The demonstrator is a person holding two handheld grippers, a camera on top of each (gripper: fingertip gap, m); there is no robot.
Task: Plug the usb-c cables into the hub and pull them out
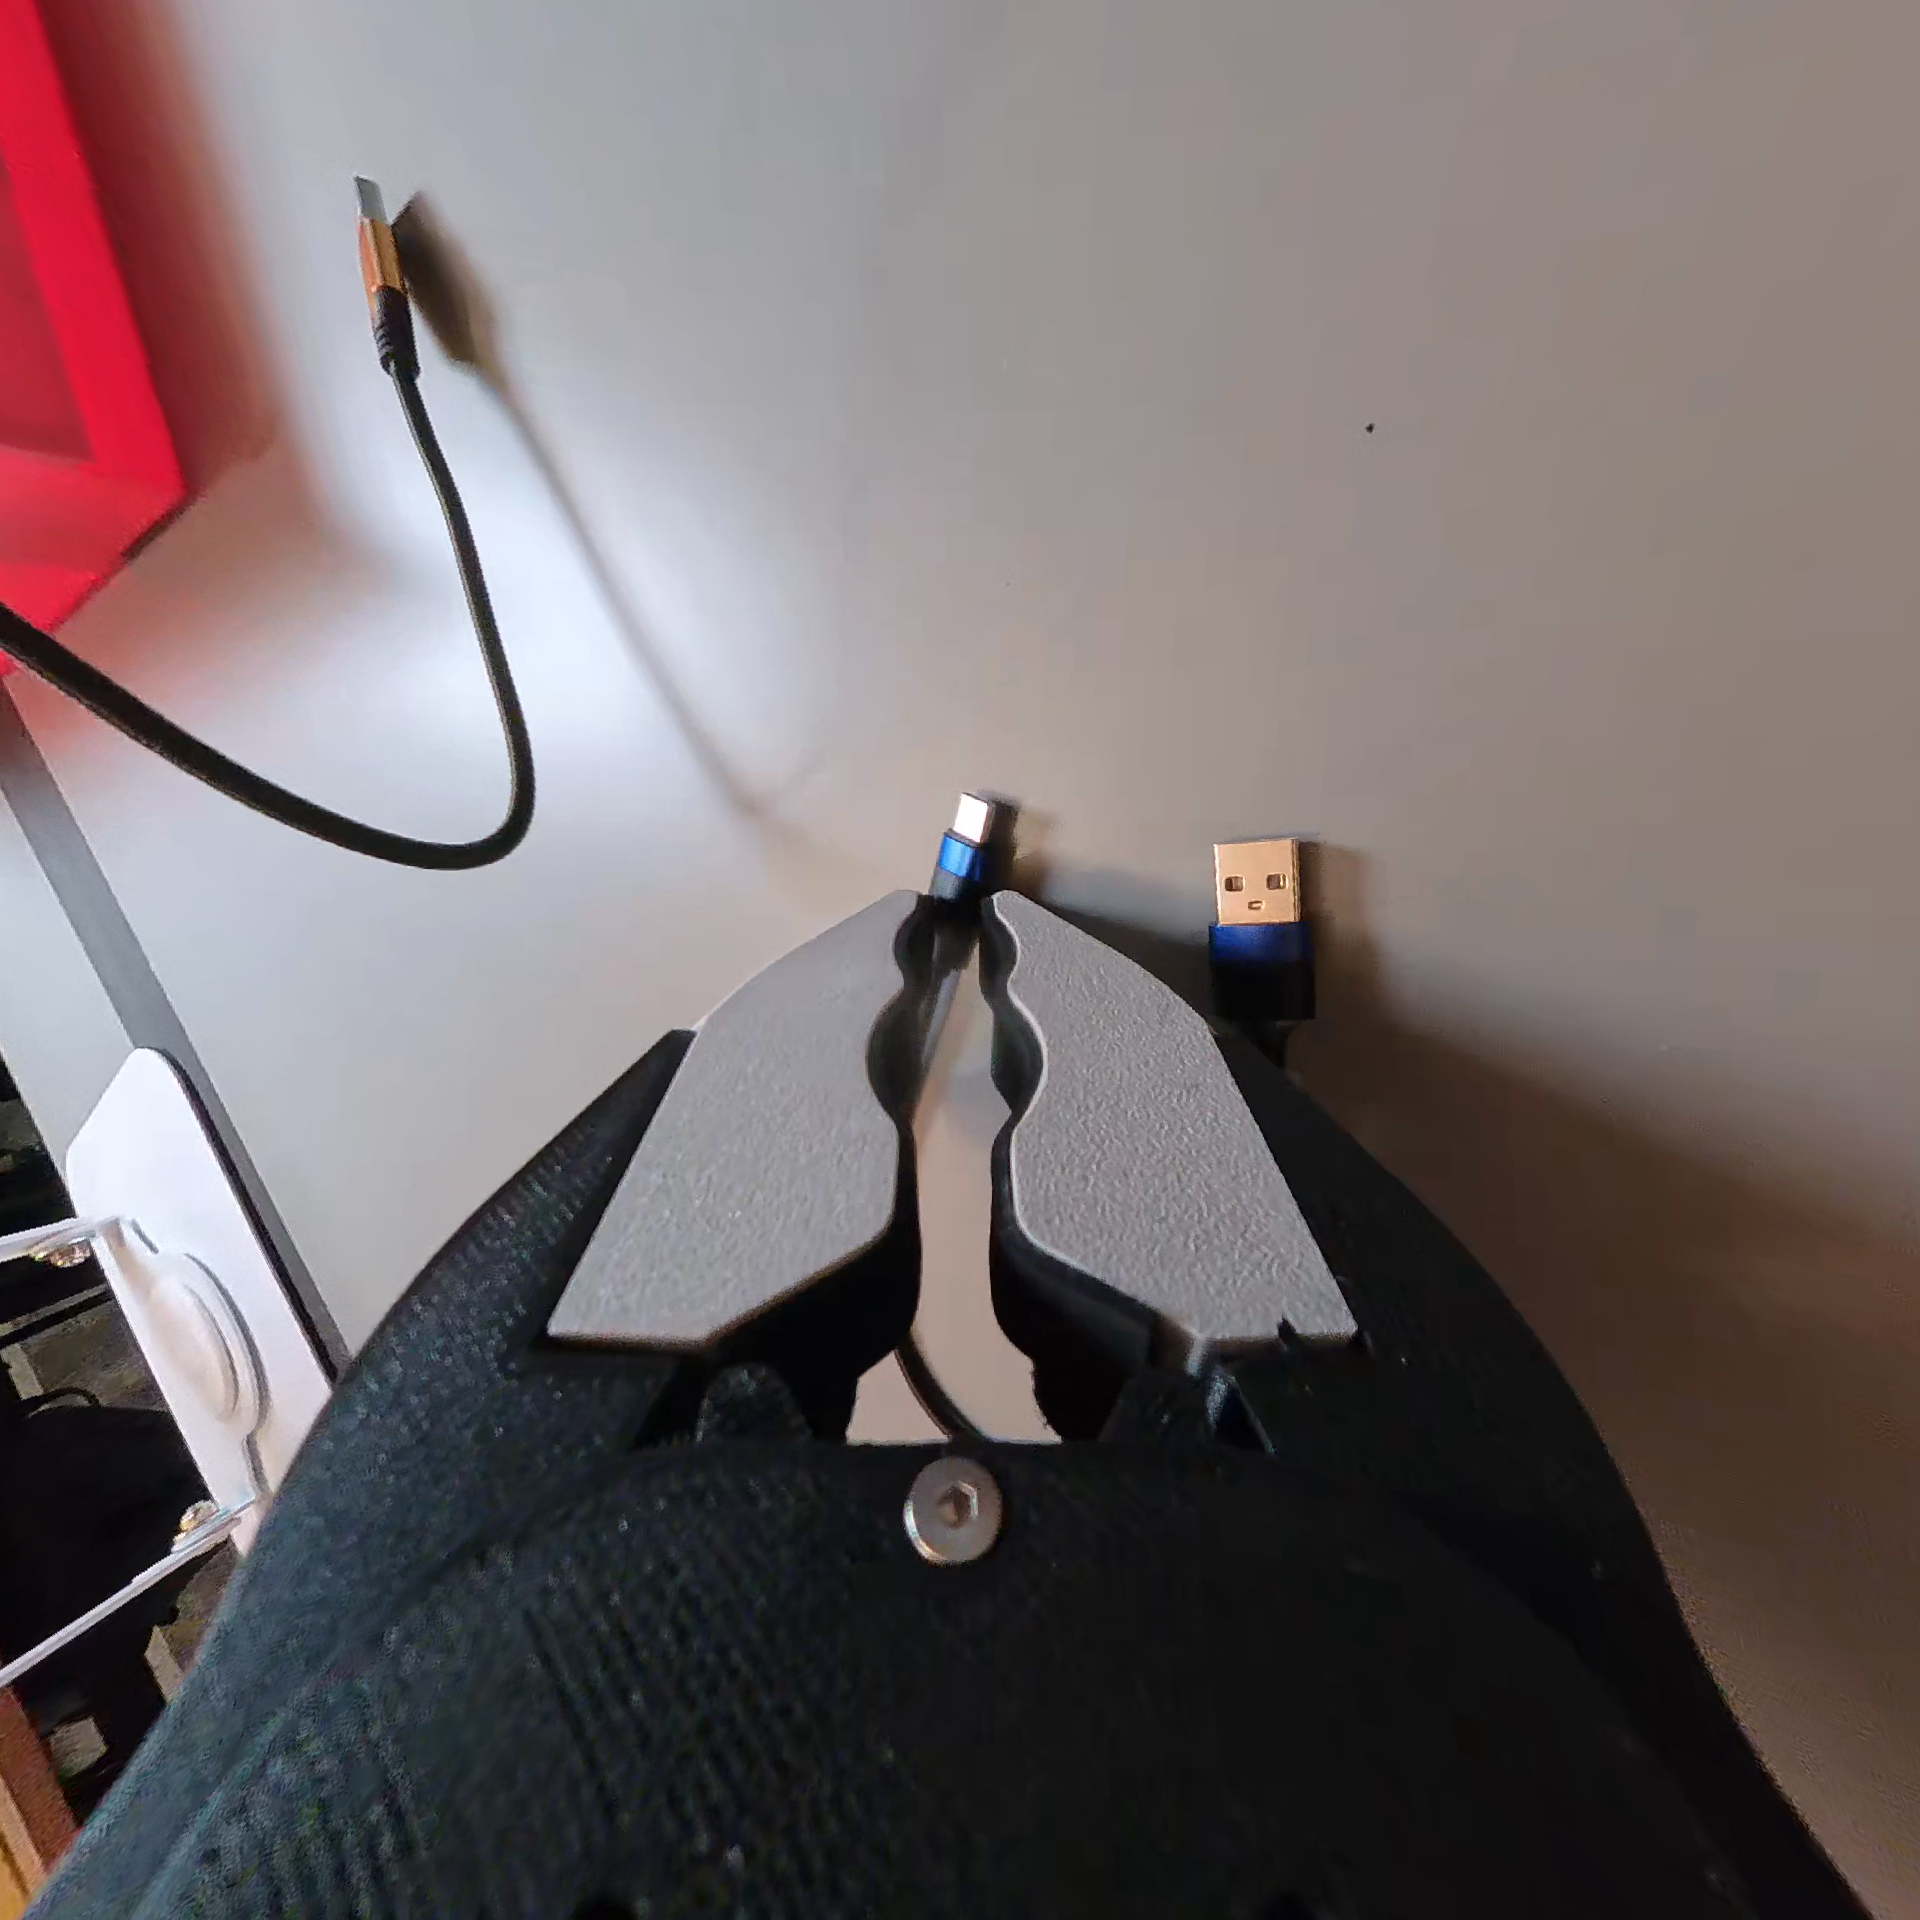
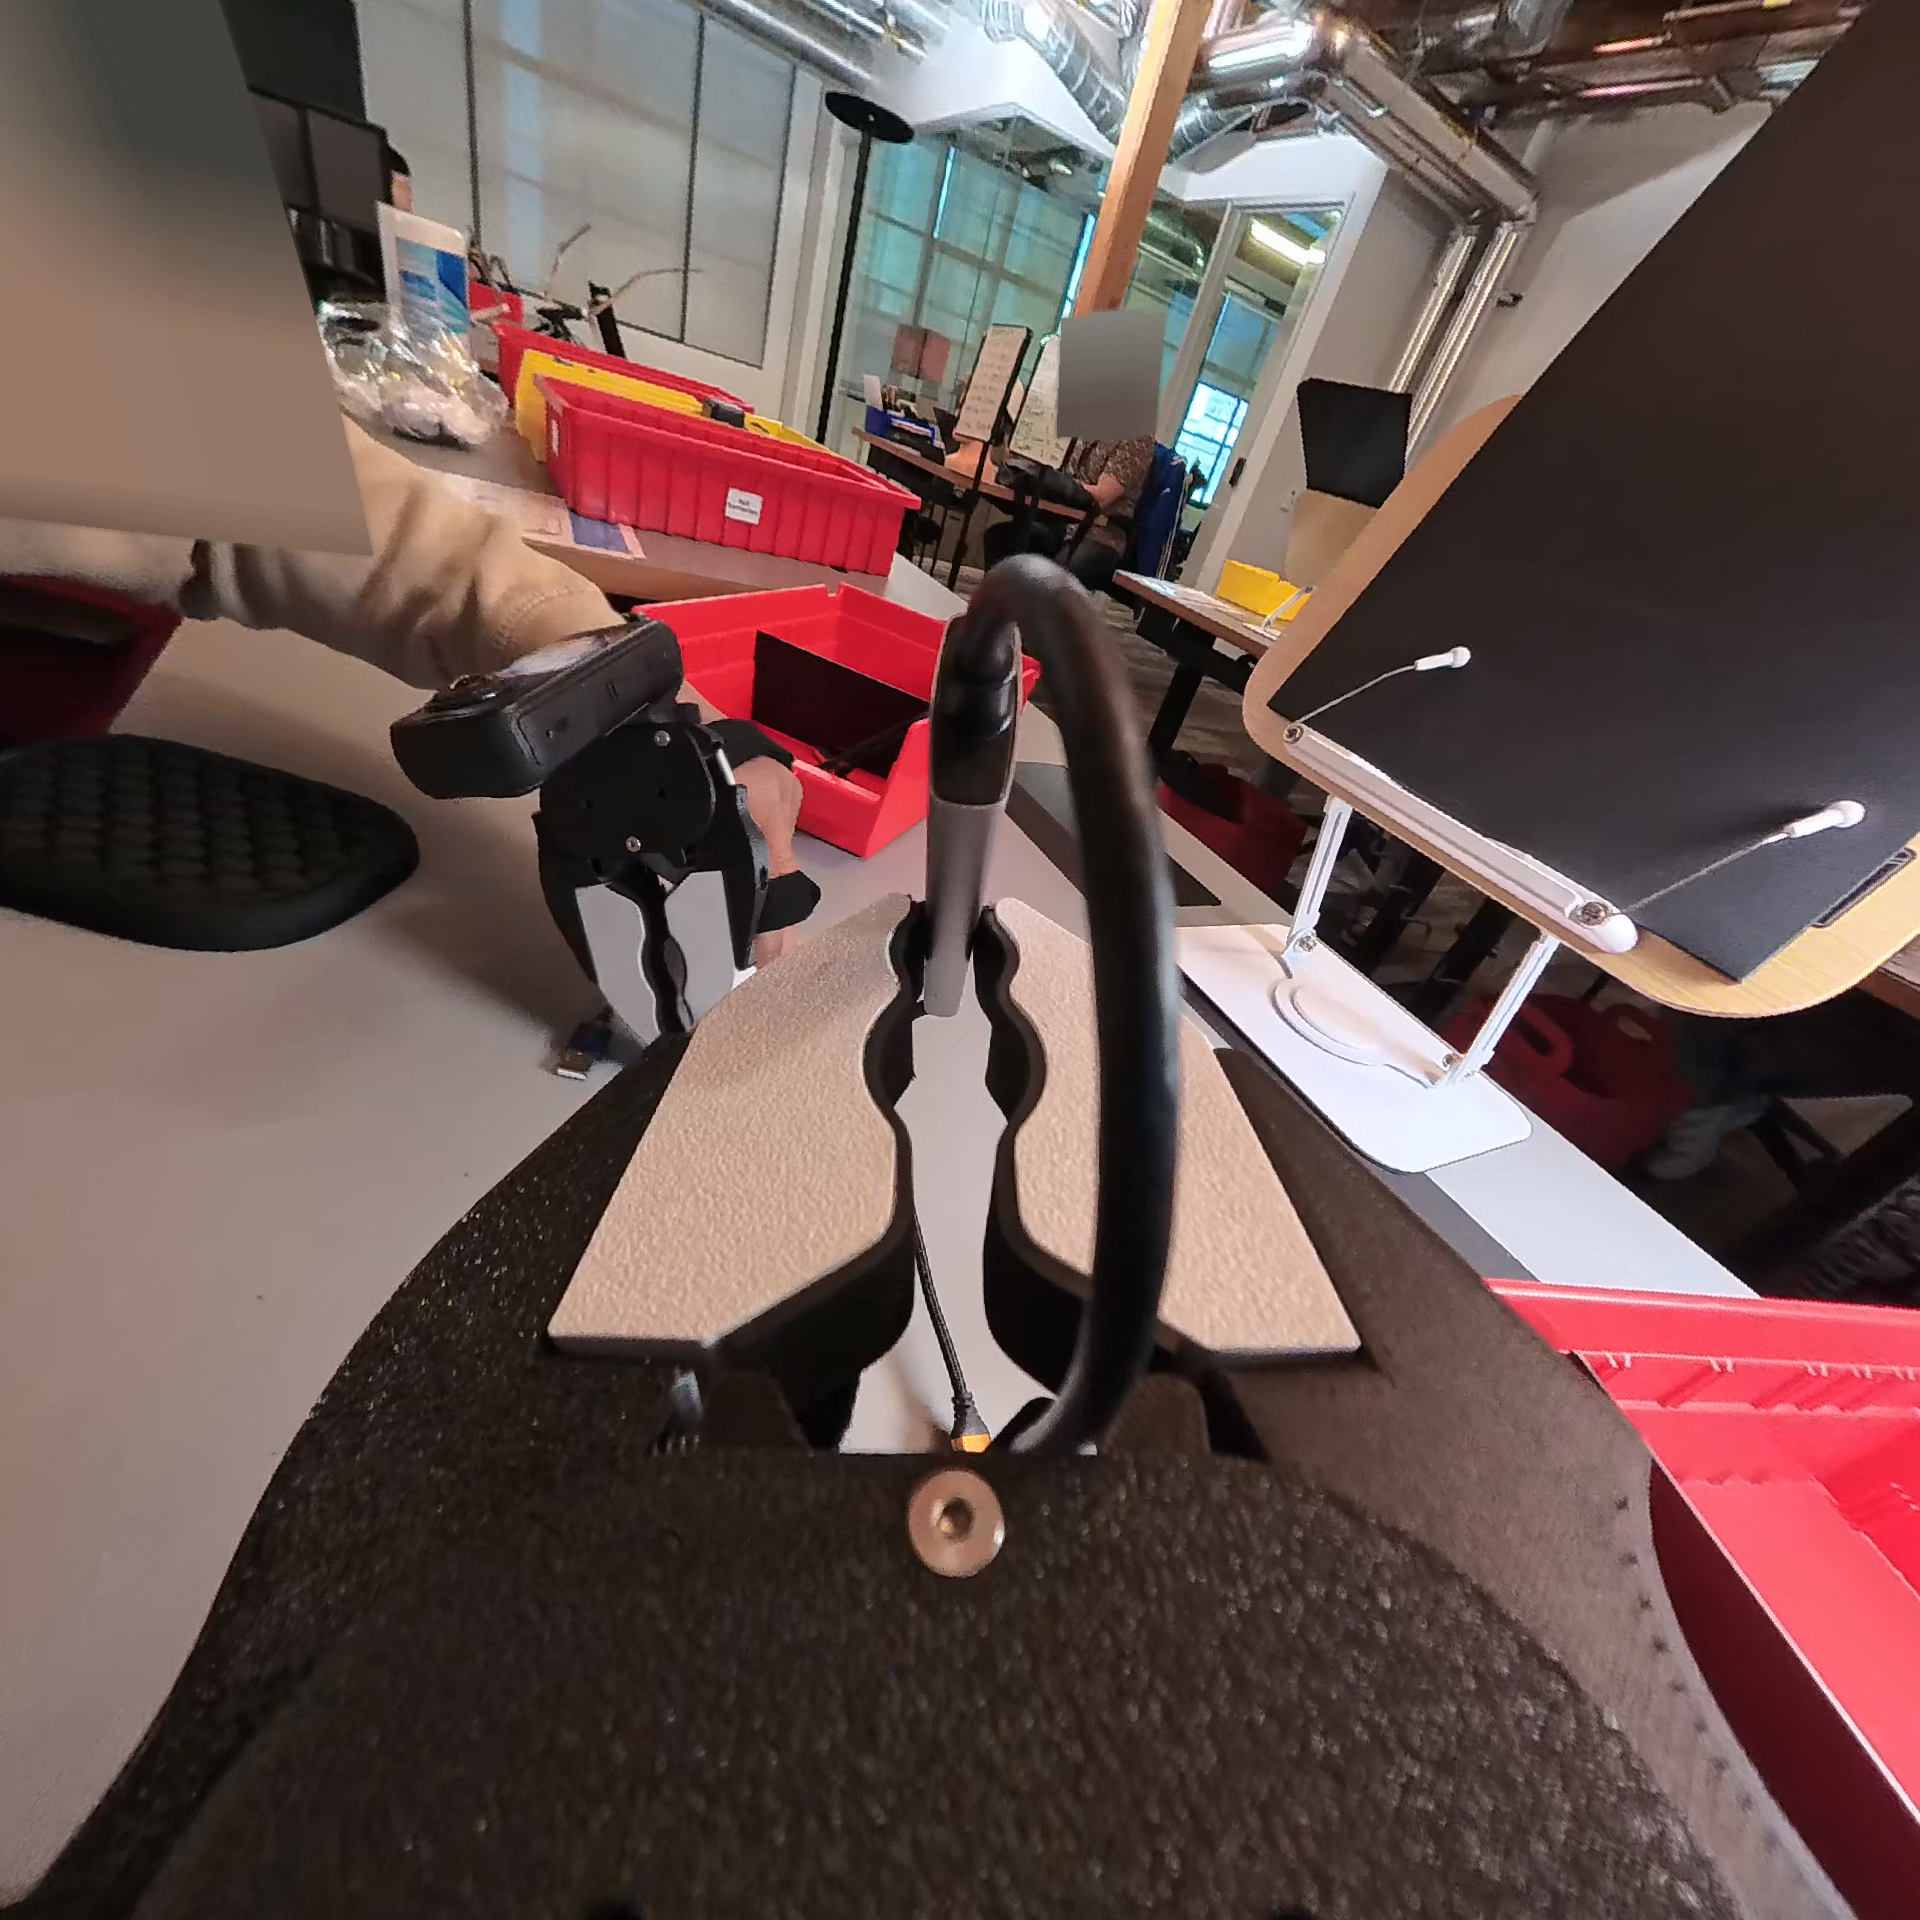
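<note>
While the hub is held upright and clear of the table, the right tongs are clamped on its lower end, so that its thick black lead arches up from the top and curls back down beside the tongs. Held this way, the hub appears to be kept steady in the air so that a plug can be brought to it; which face carries the sockets cannot be told from this edge-on view. To the left of the hub, and lower, the left tongs point down at the table and are closed on a thin cable just behind its blue-collared plug, leaving the small silver tip free beyond the fingertips, presumably so that it can enter a socket unobstructed. Just beside that plug lies the wider, flat gold plug with a matching blue collar, probably the cable's other end, resting on the table. Well apart from the hub, a second black braided cable loops across the table and ends in a gold-collared plug, untouched. A red bin stands behind the hub, and a tilted black board on a white stand is to its right. No plug is yet seated in the hub, so the insertion stage seems only to be starting.
</note>
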